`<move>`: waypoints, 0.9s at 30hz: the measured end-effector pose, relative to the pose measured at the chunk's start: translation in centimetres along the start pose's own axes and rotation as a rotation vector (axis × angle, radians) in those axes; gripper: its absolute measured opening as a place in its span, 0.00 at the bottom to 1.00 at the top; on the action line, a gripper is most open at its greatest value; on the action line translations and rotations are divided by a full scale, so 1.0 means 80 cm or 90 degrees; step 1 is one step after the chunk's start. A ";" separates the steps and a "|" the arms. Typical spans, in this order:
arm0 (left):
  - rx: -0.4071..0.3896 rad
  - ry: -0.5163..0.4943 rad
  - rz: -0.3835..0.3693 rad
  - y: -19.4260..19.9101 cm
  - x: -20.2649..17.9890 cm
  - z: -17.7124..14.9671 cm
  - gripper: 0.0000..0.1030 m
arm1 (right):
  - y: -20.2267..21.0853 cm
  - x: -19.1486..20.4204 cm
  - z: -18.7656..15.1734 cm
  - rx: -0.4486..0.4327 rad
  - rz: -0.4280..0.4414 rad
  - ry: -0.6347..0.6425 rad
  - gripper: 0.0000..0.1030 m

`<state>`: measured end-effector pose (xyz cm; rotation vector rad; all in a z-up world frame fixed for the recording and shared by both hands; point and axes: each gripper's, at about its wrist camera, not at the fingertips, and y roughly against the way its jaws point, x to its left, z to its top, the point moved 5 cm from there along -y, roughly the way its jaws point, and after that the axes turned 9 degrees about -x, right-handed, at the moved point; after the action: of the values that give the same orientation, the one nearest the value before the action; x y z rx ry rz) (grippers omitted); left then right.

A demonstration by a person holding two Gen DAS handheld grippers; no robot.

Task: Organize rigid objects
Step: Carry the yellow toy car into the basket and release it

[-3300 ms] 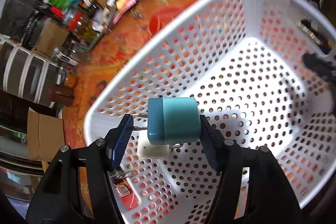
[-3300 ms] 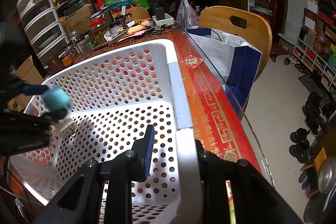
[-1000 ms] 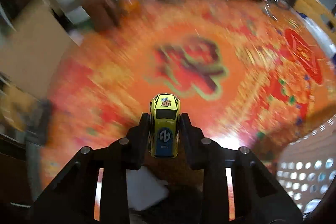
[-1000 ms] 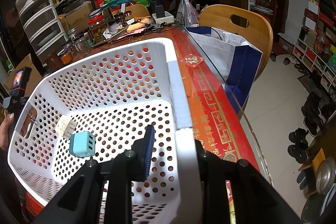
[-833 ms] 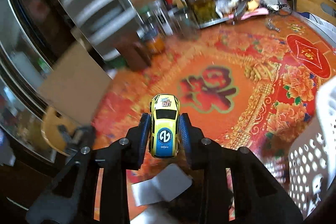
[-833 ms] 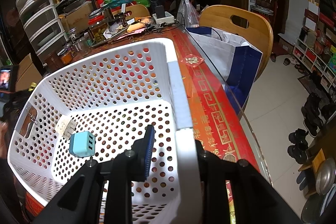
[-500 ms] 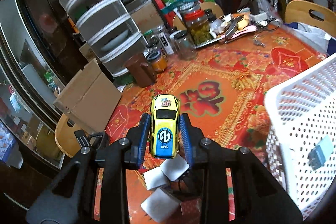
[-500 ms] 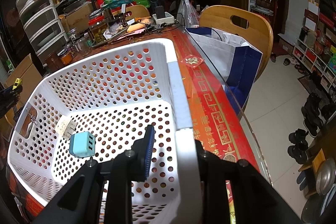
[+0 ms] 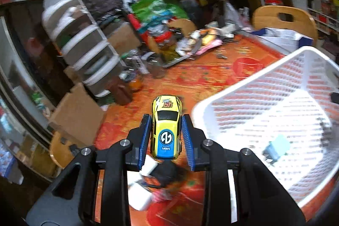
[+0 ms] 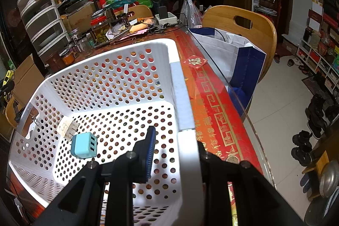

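My left gripper (image 9: 166, 127) is shut on a yellow toy car (image 9: 166, 126) with a blue rear, held above the red tablecloth to the left of the white perforated basket (image 9: 250, 79). The car and gripper also show small at the far left of the right wrist view (image 10: 7, 76). My right gripper (image 10: 175, 147) is shut on the basket's right rim (image 10: 182, 103). Inside the basket lie a teal USB charger (image 10: 83, 145) and a white plug (image 10: 67, 127); the charger shows blurred in the left wrist view (image 9: 276, 148).
White blocks and small items (image 9: 144, 185) lie on the table below my left gripper. Jars and clutter (image 10: 101, 31) crowd the table's far side, by a drawer tower (image 10: 42, 20). A wooden chair (image 10: 241, 24) with a blue-and-white bag (image 10: 233, 52) stands at the right of the table.
My left gripper, holding the toy car, has risen and swung right, so more of the basket is in its view. The right gripper and the basket have stayed still.
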<state>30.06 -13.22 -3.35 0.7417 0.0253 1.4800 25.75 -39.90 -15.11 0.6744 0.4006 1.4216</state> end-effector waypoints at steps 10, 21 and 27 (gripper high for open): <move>0.220 -0.057 -0.233 -0.034 -0.132 -0.015 0.27 | -0.001 0.001 -0.002 0.006 0.002 0.001 0.23; 0.385 -0.091 -0.276 -0.085 -0.177 -0.071 0.27 | -0.001 0.000 -0.002 0.007 0.007 0.001 0.25; 0.386 -0.134 -0.280 -0.076 -0.191 -0.077 0.27 | -0.001 -0.001 -0.001 0.010 0.006 0.001 0.25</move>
<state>30.60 -23.81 -17.38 1.2854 0.4647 0.9615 25.77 -39.92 -15.26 0.6896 0.4103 1.4293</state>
